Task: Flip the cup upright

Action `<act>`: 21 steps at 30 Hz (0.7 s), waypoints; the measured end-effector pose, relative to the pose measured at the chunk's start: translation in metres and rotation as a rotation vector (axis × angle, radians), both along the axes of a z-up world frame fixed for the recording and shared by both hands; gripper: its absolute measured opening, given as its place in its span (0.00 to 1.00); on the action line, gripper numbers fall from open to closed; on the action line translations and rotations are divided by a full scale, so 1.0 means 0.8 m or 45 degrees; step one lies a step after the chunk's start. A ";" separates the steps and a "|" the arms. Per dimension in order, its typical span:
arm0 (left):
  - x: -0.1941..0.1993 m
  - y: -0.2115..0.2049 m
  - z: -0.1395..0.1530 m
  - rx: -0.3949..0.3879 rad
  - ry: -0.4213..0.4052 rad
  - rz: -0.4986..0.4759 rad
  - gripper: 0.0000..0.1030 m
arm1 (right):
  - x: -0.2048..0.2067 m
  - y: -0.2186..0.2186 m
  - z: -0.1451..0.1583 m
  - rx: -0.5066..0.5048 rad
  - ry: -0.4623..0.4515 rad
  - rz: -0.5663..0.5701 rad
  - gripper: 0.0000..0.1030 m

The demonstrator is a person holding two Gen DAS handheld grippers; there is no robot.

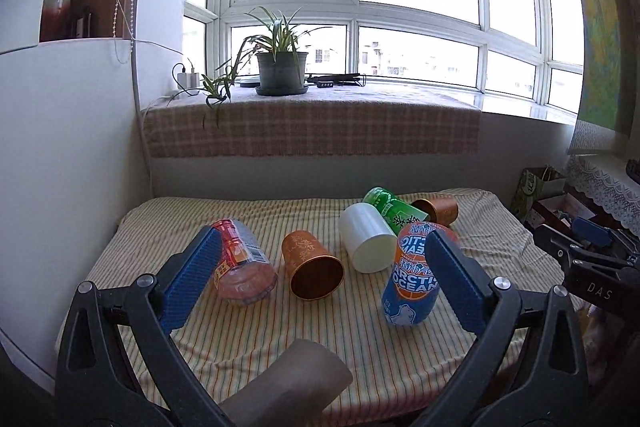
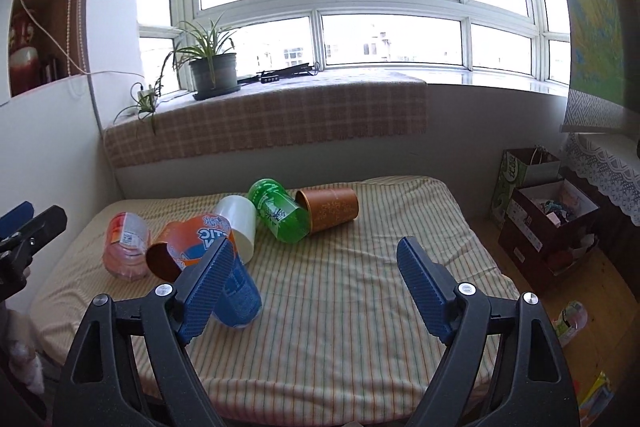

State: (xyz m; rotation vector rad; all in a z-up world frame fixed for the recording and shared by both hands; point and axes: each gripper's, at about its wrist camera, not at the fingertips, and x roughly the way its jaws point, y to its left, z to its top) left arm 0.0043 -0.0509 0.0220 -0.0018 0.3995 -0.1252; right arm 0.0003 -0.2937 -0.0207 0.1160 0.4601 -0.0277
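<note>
Both grippers are hanging over a table covered in a striped cloth point(image 1: 248, 343), and both are holding nothing. The left gripper point(image 1: 320, 279) is standing wide open, and so is the right gripper point(image 2: 316, 291).

Six cups are lying on their sides on the cloth. A copper cup point(image 1: 310, 264) is sitting between the left gripper's fingers in that view, its open mouth facing the camera. To its left a clear pink cup point(image 1: 244, 267) is lying; to its right a white cup point(image 1: 368, 243) and a blue and orange cup point(image 1: 412, 283) — the latter partly hidden behind the right-hand finger. Further back, a green cup point(image 2: 280, 211) is resting against the mouth of a second copper cup point(image 2: 330, 207)
</note>
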 end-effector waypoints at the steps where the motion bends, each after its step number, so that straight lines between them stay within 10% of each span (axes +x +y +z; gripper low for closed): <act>1: 0.000 -0.001 0.000 0.003 0.001 -0.001 1.00 | 0.000 0.000 0.000 0.001 0.001 0.000 0.81; 21: 0.000 0.000 0.001 -0.005 -0.002 0.011 1.00 | 0.006 -0.001 -0.006 0.012 0.029 -0.005 0.81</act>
